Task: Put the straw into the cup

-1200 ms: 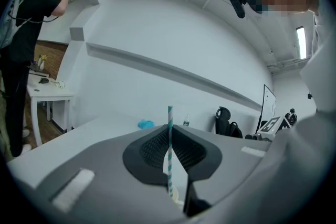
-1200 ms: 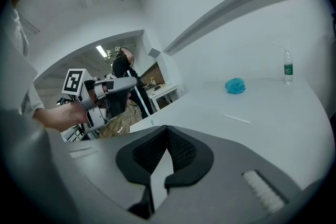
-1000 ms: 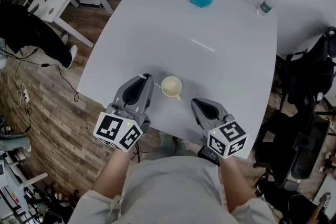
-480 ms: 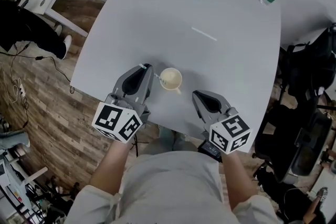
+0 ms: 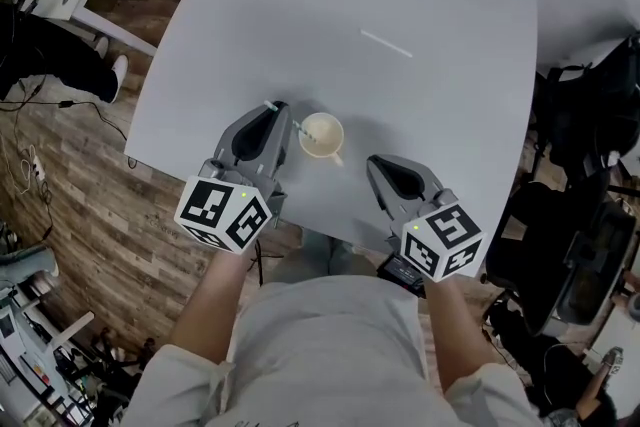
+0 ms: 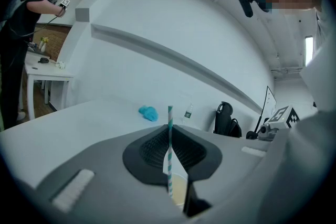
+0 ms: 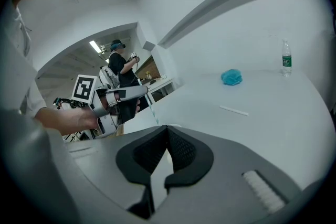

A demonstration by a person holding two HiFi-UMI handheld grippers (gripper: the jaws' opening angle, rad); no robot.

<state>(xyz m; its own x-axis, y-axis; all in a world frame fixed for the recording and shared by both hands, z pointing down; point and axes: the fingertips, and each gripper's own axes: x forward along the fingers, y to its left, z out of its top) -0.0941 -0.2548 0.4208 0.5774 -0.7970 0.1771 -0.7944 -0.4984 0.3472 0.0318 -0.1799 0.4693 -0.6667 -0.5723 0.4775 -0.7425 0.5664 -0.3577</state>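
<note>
Straw (image 6: 169, 123) going in the cup (image 5: 330, 140)
Left claw (image 5: 278, 111) pinches it upright, bottom end at the cup; right claw (image 5: 377, 162) closed, empty.

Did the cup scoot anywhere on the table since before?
No. The cup sits just as far from the thin white strip and the near edge of the table as before; only the view shifted.

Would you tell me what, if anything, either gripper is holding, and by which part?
The left gripper holds the striped straw roughly mid-length, upright, its top end above the jaws and its lower end by the cup. The right gripper holds nothing.
</note>
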